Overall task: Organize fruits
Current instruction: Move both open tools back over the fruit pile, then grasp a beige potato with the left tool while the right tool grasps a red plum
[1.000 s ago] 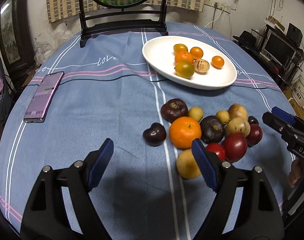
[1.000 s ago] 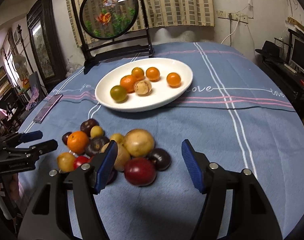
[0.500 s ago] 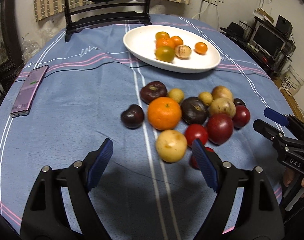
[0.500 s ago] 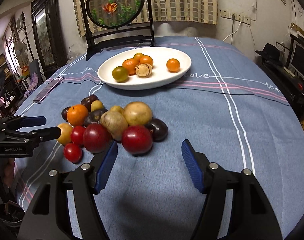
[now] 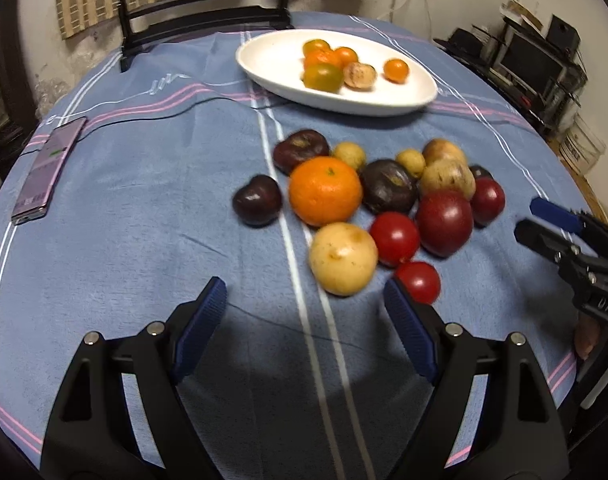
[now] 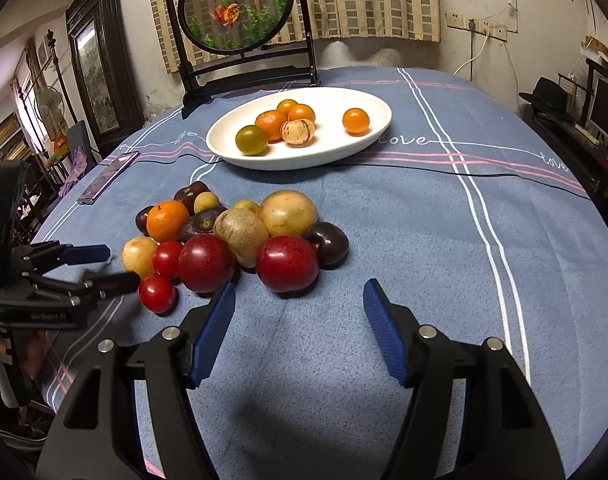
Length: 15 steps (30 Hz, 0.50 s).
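Observation:
A heap of loose fruit lies on the blue tablecloth: a large orange [image 5: 325, 190], a yellow round fruit [image 5: 343, 258], red tomatoes [image 5: 394, 238], dark plums [image 5: 257, 200] and a big red plum [image 6: 287, 263]. A white oval plate [image 5: 408, 98] behind holds several small oranges, a green one and a brown one. My left gripper [image 5: 306, 306] is open and empty, just short of the yellow fruit. My right gripper [image 6: 299, 306] is open and empty, just short of the red plum [image 6: 287, 263]. Each gripper shows in the other's view.
A phone [image 5: 48, 170] lies at the table's left edge. A round fish screen on a black stand [image 6: 240, 12] stands at the back. A thin black cable [image 6: 444, 170] crosses the cloth near the plate. Shelves with electronics [image 5: 536, 60] stand to the right.
Both grippers have drawn back from the heap and lifted a little; the fruit now lies in front of the fingers instead of between them. Both stay open and empty.

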Available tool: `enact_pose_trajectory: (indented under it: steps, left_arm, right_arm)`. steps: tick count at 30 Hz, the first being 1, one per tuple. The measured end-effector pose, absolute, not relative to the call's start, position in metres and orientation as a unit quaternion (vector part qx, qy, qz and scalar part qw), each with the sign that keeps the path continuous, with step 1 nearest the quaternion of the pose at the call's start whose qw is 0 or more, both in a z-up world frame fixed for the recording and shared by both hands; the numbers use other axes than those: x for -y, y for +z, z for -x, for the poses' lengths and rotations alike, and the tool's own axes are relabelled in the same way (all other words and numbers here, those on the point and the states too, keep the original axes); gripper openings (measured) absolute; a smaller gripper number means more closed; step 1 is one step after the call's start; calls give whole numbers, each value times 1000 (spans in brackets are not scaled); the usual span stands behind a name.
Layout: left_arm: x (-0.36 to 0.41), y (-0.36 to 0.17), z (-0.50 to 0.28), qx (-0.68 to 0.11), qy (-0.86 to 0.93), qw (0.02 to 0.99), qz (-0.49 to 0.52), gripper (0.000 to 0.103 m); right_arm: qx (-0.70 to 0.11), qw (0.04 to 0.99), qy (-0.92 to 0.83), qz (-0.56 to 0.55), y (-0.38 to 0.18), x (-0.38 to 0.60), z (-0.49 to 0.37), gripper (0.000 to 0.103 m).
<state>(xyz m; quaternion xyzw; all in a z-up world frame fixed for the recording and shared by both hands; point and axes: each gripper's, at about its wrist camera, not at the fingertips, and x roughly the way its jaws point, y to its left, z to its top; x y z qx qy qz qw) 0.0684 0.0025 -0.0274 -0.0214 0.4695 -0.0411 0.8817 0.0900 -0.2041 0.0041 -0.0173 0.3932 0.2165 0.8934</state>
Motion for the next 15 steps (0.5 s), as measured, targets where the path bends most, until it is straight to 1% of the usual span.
enact_pose_trajectory:
  steps: [5,8,9,10,11,13,15]
  left_arm:
    - [-1,-34,-72,-471,-44,881,14,82]
    - [-1,-36,-75,-464,-42,885,0,74]
    - [-2,-35,-77,-463,-50,885,-1,70]
    - [-2,-34,-80,-462,-59,885,1,63]
    - [-3,-34,-82,-463,-68,884,8,60]
    - [-3,-32,-88,-466,-82,880,29,43]
    - [3,-33,-90,-465,-81,881,23,40]
  right_arm:
    - [-394,892,220,19,3,203,-89,67]
    - [-396,891,220,18,2,203,-89,67]
    - [-396,891,220,17,2,203,-89,67]
    - [-397,891,220,16,1,203,-89,67]
    - [-398,890,220,16,1,203,-90,67]
    - [-400,889,221,15,1,203,-90,67]
    - [-403,888,223,16,0,203,-90,67]
